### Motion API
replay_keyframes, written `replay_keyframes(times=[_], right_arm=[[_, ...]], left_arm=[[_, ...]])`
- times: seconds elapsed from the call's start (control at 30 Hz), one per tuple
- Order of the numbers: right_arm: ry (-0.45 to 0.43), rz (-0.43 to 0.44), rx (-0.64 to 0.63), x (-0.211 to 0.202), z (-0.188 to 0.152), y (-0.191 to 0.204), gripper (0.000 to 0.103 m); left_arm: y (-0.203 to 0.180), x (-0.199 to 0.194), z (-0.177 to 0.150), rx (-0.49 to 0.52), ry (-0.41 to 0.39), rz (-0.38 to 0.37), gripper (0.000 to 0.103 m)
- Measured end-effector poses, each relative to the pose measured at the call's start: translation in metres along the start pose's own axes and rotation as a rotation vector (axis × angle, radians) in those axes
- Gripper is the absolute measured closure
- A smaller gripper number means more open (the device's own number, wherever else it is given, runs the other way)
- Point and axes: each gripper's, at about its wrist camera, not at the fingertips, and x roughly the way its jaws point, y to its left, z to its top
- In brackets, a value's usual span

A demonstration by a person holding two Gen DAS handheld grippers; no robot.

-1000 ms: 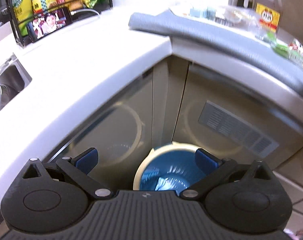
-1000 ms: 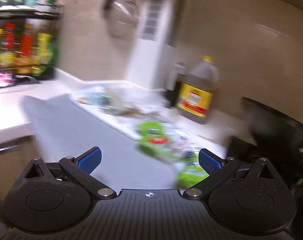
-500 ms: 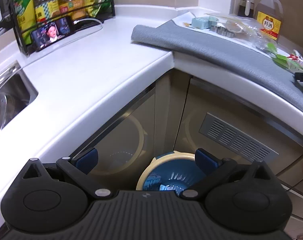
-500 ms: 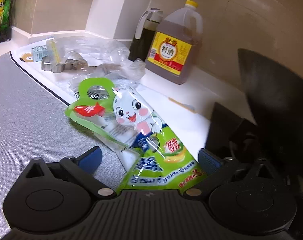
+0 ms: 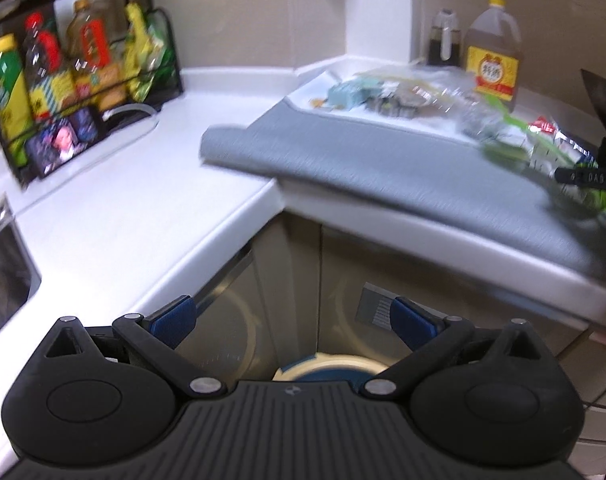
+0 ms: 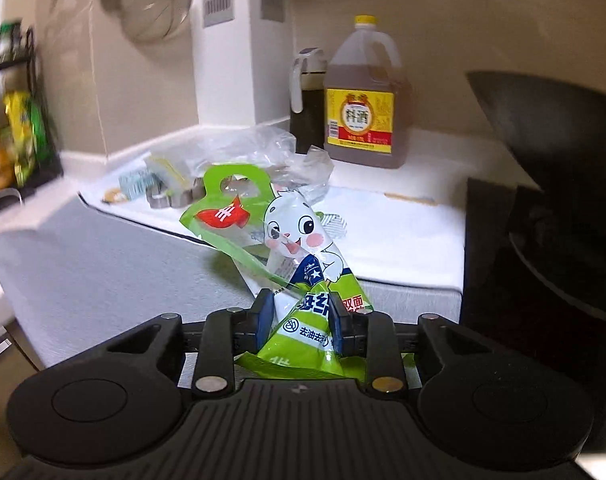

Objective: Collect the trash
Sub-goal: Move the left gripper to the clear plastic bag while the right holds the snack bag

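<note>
Right gripper point(image 6: 301, 322) now down on green wrapper point(image 6: 287, 248) at mat point(image 6: 103, 264) edge on counter — fingers closing, wrapper between. Left gripper point(image 5: 293, 320) spread, empty. Pinch fully before lifting.

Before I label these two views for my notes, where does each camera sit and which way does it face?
Left wrist: on the left tool, looking down at a counter corner, grey mat and bin; its open blue fingers show.
Right wrist: on the right tool, facing the wall over the green wrapper; its fingers are closing on the wrapper.
Shared: mat, wrapper, yellow-label jug, rack.
</note>
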Motion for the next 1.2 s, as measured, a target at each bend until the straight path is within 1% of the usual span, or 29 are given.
replay_keyframes(times=[0.17,0.27,0.4,0.57,0.73,0.9,1.03,1.2], right_arm=[[-0.041,0.000,0.061,-0.022,-0.009,-0.003,0.072],[-0.045,0.005,0.050,-0.029,-0.014,-0.002,0.072],[-0.045,0.003,0.019,-0.030,-0.017,-0.001,0.072],[-0.024,-0.011,0.021,-0.019,-0.020,-0.003,0.071],[-0.008,-0.022,0.000,-0.006,-0.024,0.000,0.070],[-0.016,-0.033,-0.024,-0.002,-0.029,0.003,0.070],[-0.030,-0.042,-0.051,-0.002,-0.033,0.006,0.069],[-0.026,-0.038,-0.047,-0.002,-0.032,0.004,0.069]], left_arm=[[-0.018,-0.001,0.021,0.054,-0.073,0.025,0.000],[-0.028,0.000,0.034,0.080,-0.111,0.035,0.000],[-0.041,0.005,0.052,0.108,-0.137,0.033,0.000],[-0.060,0.018,0.071,0.152,-0.150,0.029,0.000],[-0.080,0.041,0.090,0.197,-0.161,0.054,0.000],[-0.098,0.068,0.108,0.216,-0.160,0.058,0.000],[-0.109,0.081,0.116,0.227,-0.152,0.043,0.000],[-0.119,0.089,0.122,0.241,-0.168,0.025,0.000]])
